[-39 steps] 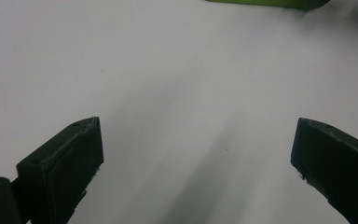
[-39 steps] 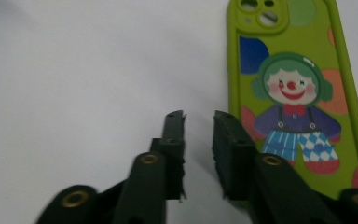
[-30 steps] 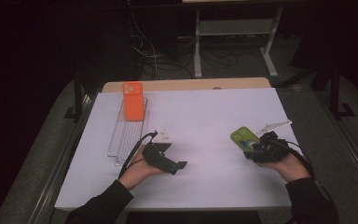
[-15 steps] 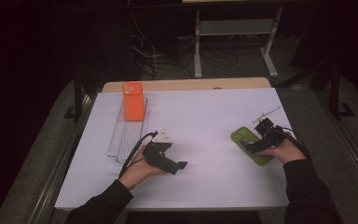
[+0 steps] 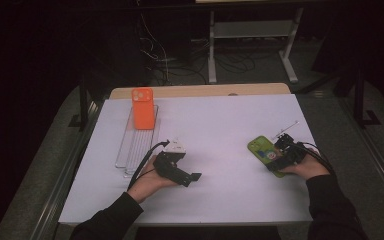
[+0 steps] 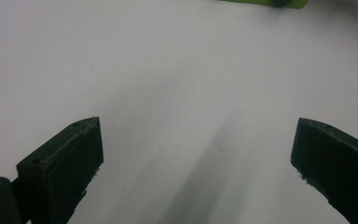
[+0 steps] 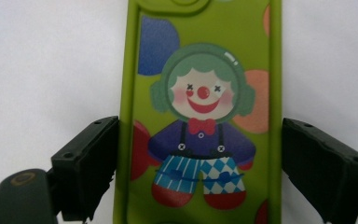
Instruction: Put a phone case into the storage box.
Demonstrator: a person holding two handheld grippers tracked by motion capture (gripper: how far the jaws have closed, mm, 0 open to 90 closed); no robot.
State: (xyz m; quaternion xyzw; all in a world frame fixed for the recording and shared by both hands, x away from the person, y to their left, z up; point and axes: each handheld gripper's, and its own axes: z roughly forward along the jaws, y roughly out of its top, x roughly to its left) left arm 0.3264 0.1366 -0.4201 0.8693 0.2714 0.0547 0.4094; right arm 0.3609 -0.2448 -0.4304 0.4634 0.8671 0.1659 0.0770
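Note:
A green phone case (image 5: 261, 149) printed with a clown (image 7: 200, 107) lies flat on the white table (image 5: 220, 120) at the right. My right gripper (image 5: 276, 157) straddles its near end. Its jaws have just been opening and now stand open on either side of the case (image 7: 200, 126), with a thin gap at the right jaw. At the table's middle left my left gripper (image 5: 188, 173) rests on its side, jaws wide open over bare table (image 6: 198, 130). The green case's edge (image 6: 261, 2) shows far ahead of it.
An orange phone (image 5: 142, 107) stands at the far end of a clear ribbed rack (image 5: 137, 145) at the left of the table. A wooden board (image 5: 200, 91) edges the table's far side. Metal frames and cables stand on the dark floor beyond.
The right hand has come down and brought the green case from a raised tilt to flat on the table, and its jaws have spread apart. The left hand has kept still.

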